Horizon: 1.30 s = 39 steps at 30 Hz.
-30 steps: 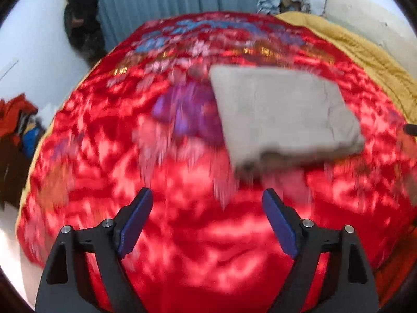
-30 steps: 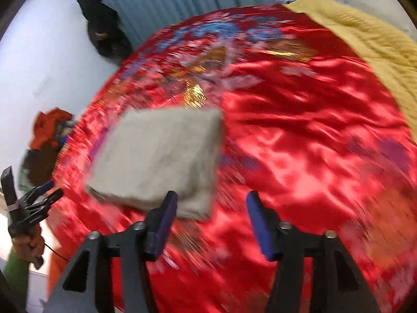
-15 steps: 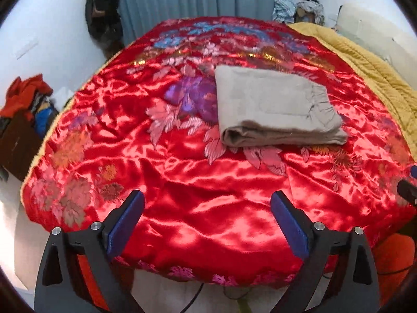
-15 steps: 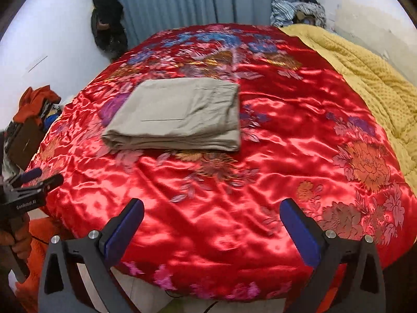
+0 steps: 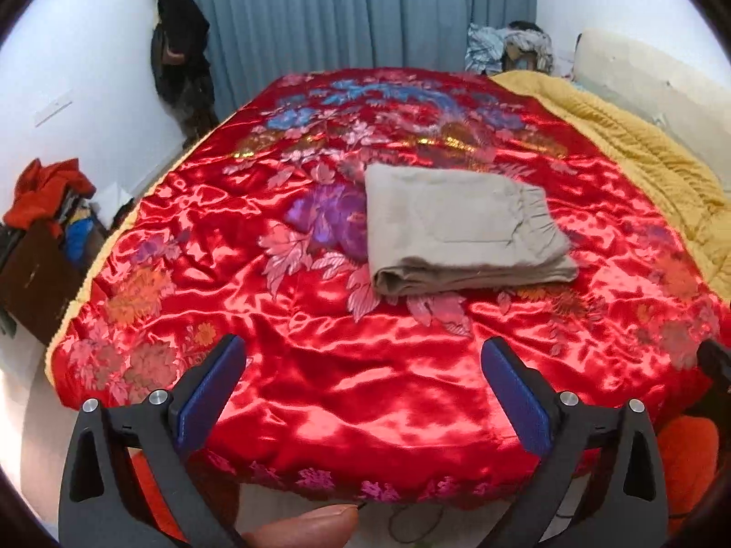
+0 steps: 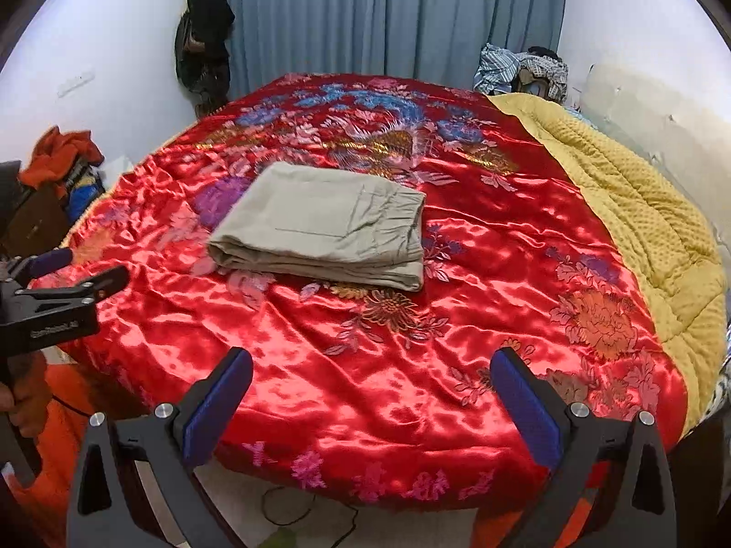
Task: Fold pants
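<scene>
Both tools are pulling back past the bed's near edge compared with 1 second ago, leaving the pants [image 5: 461, 228] lying alone as a flat folded stack mid-bed. The left tool [image 5: 361, 388] and right tool [image 6: 372, 404] are gaping wide, gripping nothing; folding looks finished. A red satin bedspread [image 6: 365, 365] is covering the bed, a yellow blanket [image 6: 639, 210] beside it, blue curtains [image 5: 356, 13] behind.

Matt beige cloth pants [image 5: 461, 228] on glossy, crinkled red satin bedspread [image 5: 365, 365]; nubbly yellow blanket [image 6: 639, 210].
</scene>
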Motion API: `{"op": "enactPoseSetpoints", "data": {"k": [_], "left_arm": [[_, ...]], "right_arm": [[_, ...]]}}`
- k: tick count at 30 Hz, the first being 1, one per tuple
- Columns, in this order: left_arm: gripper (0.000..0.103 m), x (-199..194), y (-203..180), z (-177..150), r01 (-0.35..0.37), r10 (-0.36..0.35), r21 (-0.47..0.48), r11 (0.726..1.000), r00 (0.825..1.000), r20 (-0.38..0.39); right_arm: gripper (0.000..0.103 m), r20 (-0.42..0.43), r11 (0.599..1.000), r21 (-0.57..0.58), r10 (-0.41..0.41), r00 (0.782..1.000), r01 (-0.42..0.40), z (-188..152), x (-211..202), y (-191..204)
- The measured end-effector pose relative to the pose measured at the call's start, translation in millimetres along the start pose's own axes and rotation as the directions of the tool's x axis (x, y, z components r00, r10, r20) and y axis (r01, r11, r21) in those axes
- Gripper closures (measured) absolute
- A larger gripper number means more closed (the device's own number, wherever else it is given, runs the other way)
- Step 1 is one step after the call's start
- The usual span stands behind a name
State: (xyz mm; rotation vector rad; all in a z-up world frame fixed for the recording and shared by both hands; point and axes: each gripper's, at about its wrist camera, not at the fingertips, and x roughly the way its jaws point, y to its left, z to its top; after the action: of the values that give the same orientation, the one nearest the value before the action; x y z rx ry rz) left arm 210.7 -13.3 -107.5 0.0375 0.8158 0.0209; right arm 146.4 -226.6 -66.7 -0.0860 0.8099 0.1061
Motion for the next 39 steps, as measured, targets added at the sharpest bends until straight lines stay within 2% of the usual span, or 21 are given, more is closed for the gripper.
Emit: {"op": "enactPoseSetpoints", "data": {"k": [3, 6, 9, 14, 19, 29, 39], "left_arm": [[0.000, -9.0, 0.5, 1.6, 0.025, -0.025, -0.005, 1.000, 1.000, 0.002], [0.000, -16.5, -5.4, 1.6, 0.030, -0.030, 0.025, 0.999, 1.000, 0.002], [0.000, -22.5, -11.8, 0.6, 0.012, -0.013, 0.057, 0.998, 1.000, 0.005], [0.001, -31.1, -13.1, 3.3, 0.030, -0.029, 0.048, 0.998, 1.000, -0.011], [0.001, -39.1, -15.4, 6.7, 0.015, -0.015, 0.047, 0.999, 1.000, 0.009], [0.001, -37.4, -17.5, 1.0, 0.026, -0.025, 0.042, 0.999, 0.999, -0.021], [0.001, -39.2, -19.5, 2.3, 0.028, -0.027, 0.054, 0.998, 1.000, -0.014]], "right_arm": [[0.000, 0.079, 0.999, 0.032, -0.015, 0.997, 0.013, 0.2, -19.5, -2.4], [0.000, -0.010, 0.999, 0.034, 0.020, 1.000, -0.020, 5.6, -10.6, -3.1], [0.000, -0.041, 0.999, 0.043, -0.003, 0.999, 0.004, 4.9, -6.8, -1.3], [0.000, -0.022, 0.997, 0.070, 0.028, 0.999, -0.027, 6.7, -19.5, 2.2], [0.000, -0.024, 0.999, 0.036, 0.001, 1.000, 0.000, 9.2, -25.9, 7.3], [0.000, -0.069, 0.999, 0.015, -0.032, 0.997, 0.033, 1.1, -18.5, 13.6], [0.000, -0.063, 0.999, 0.011, -0.053, 0.997, 0.054, 1.6, -20.3, 14.1]]}}
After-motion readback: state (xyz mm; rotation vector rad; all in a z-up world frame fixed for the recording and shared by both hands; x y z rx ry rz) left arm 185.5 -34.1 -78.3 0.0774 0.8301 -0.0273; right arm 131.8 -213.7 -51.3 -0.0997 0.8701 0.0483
